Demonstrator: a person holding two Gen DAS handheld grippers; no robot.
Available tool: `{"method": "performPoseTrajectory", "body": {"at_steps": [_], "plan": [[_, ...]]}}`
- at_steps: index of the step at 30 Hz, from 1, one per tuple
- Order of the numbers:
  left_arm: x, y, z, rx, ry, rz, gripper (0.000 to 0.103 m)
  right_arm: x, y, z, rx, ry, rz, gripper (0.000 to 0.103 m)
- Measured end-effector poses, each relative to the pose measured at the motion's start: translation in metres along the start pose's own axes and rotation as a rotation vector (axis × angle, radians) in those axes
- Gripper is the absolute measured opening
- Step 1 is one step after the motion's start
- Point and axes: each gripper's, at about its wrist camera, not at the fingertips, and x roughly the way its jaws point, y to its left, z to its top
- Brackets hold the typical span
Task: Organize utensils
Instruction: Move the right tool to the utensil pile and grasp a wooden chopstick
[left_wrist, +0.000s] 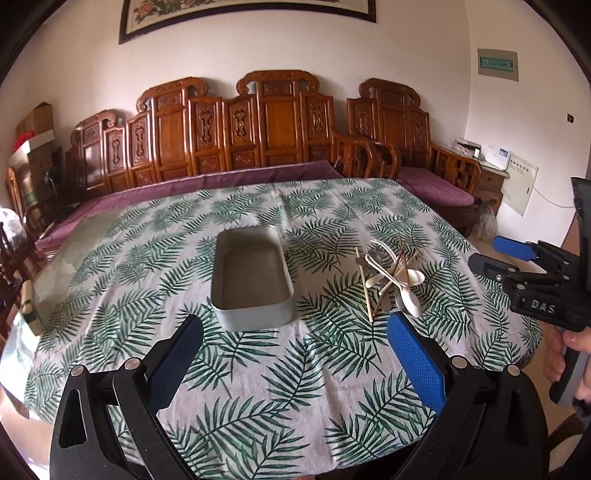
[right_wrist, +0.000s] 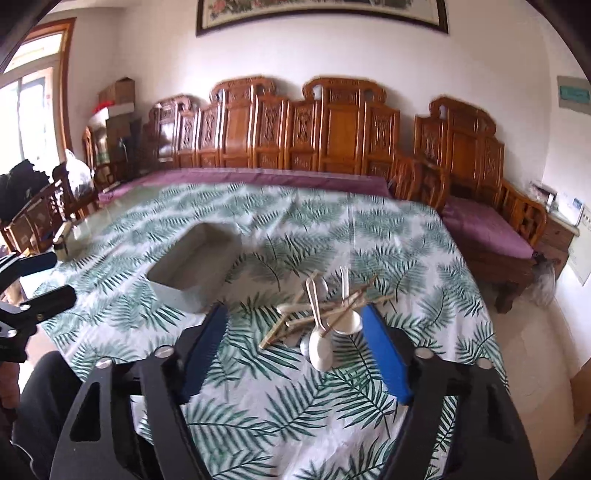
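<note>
A grey rectangular metal tray (left_wrist: 221, 284) stands empty in the middle of the leaf-print tablecloth; it also shows in the right wrist view (right_wrist: 177, 293). To its right lies a heap of utensils (left_wrist: 393, 280): white spoons, metal spoons and wooden chopsticks, also seen in the right wrist view (right_wrist: 325, 321). My left gripper (left_wrist: 295, 325) is open and empty, above the table just in front of the tray. My right gripper (right_wrist: 295, 321) is open and empty, hovering just in front of the heap; it also shows at the right of the left wrist view (left_wrist: 487, 254).
The table (left_wrist: 295, 387) has a leaf-print cloth, with bare glass at its far left corner (left_wrist: 70, 251). A carved wooden sofa with purple cushions (left_wrist: 258, 140) stands behind it. A wooden armchair (right_wrist: 480, 206) stands at the right.
</note>
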Motion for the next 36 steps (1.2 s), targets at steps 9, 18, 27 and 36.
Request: {"method": "performPoseTrajectory", "body": {"at_steps": [9,18,27,36], "plan": [[0.056,-0.009,0.002,0.014,0.076,-0.06,0.097,0.068,-0.041,-0.016,0.03,0.137,0.004,0.058],[0.098,-0.019,0.001,0.035,0.142,-0.1,0.097,0.109,-0.061,-0.023,0.062,0.211,0.035,0.047],[0.129,-0.035,0.012,0.051,0.157,-0.107,0.097,0.159,-0.073,0.001,0.089,0.254,0.055,0.03],[0.153,-0.051,0.018,0.057,0.184,-0.119,0.097,0.208,-0.088,0.007,0.15,0.335,0.026,0.015]]}}
